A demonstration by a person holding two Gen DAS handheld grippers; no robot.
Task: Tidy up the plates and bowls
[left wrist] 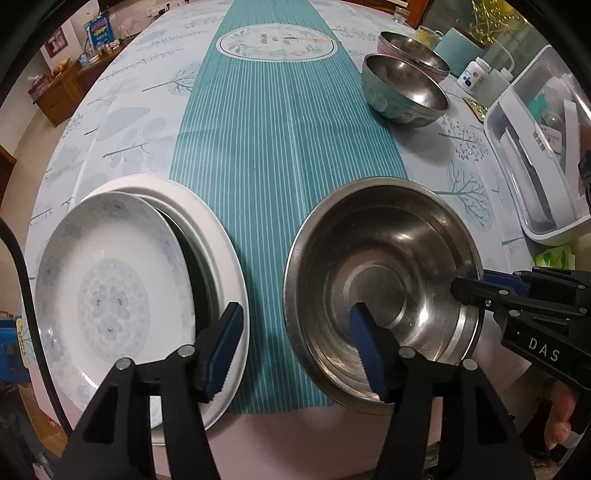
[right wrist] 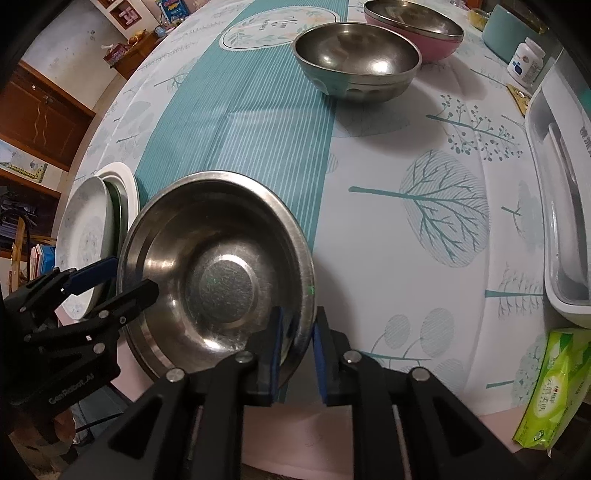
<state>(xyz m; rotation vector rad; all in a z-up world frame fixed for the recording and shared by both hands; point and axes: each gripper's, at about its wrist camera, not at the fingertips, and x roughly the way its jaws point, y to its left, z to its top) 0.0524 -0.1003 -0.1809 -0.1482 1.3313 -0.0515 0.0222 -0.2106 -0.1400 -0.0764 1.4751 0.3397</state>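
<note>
Blue-padded fingers of our left gripper [left wrist: 297,349] stand well apart, clamped on nothing: 1 pad hangs over the near rim of the plate stack [left wrist: 218,236], the other inside the steel bowl [left wrist: 380,288]. No earlier look is available to us, so we note only the present spread.

Our right gripper [right wrist: 297,354] straddles the same bowl's [right wrist: 218,273] near right rim, 1 pad inside, 1 outside. A sliver of gap seems to show at the outer pad, so we judge the pinch slack or just released; the rim sits between the jaws either way.

Bowl rests on the striped runner [left wrist: 258,147] at the table's near edge, just beside the plates; patterned plate [left wrist: 107,288] lies tilted atop larger white ones. We read this as plates grouped left, bowls to be gathered.

2 more bowls wait farther back on the right: a steel bowl [right wrist: 356,59] and a pink bowl [right wrist: 417,29] touching behind it.

Room: runner between is bare, good travel lane. Right side crowded by a white bin [right wrist: 561,206] and tissue pack [right wrist: 550,387]. Near edge is close; bowl overhang is a tipping risk.
</note>
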